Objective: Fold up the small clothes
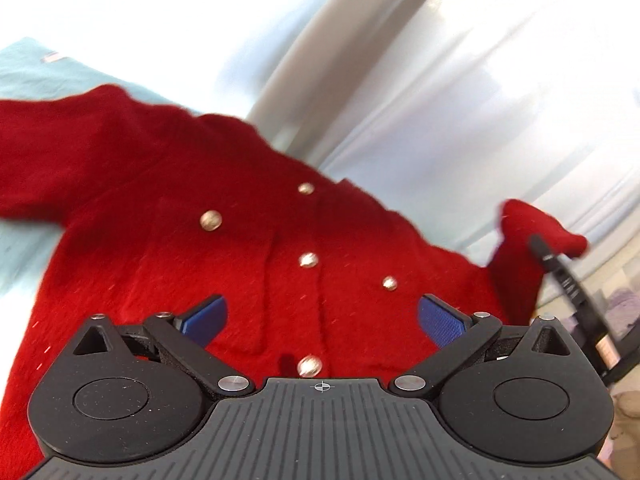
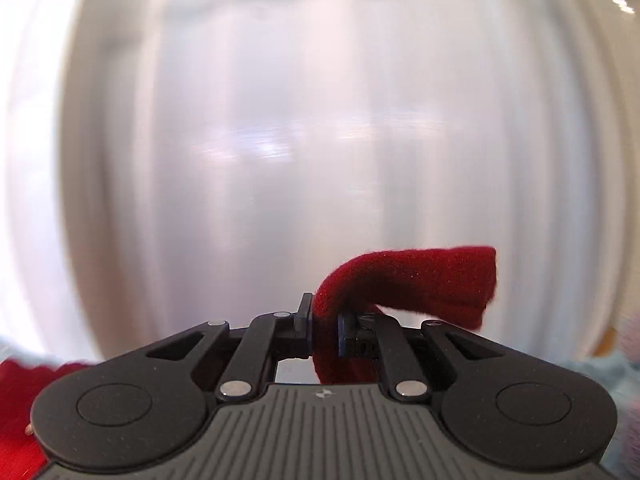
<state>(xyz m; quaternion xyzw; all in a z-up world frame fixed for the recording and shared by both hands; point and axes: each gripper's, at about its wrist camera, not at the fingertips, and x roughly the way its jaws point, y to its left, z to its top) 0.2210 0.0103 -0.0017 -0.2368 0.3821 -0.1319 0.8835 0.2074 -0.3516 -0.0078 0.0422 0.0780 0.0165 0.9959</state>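
A small red knit cardigan (image 1: 224,208) with several pale round buttons lies front up on a light blue cloth (image 1: 36,76). My left gripper (image 1: 320,316) is open just above the cardigan's lower front, blue pads apart on either side of the button row. My right gripper (image 2: 325,332) is shut on the end of the cardigan's red sleeve (image 2: 420,280) and holds it lifted. In the left wrist view that sleeve (image 1: 528,232) rises at the right with the right gripper's black body (image 1: 568,284) beside it.
White curtains or a wall (image 2: 320,120) fill the background, blurred. Pale clutter (image 1: 624,308) shows at the far right edge of the left wrist view.
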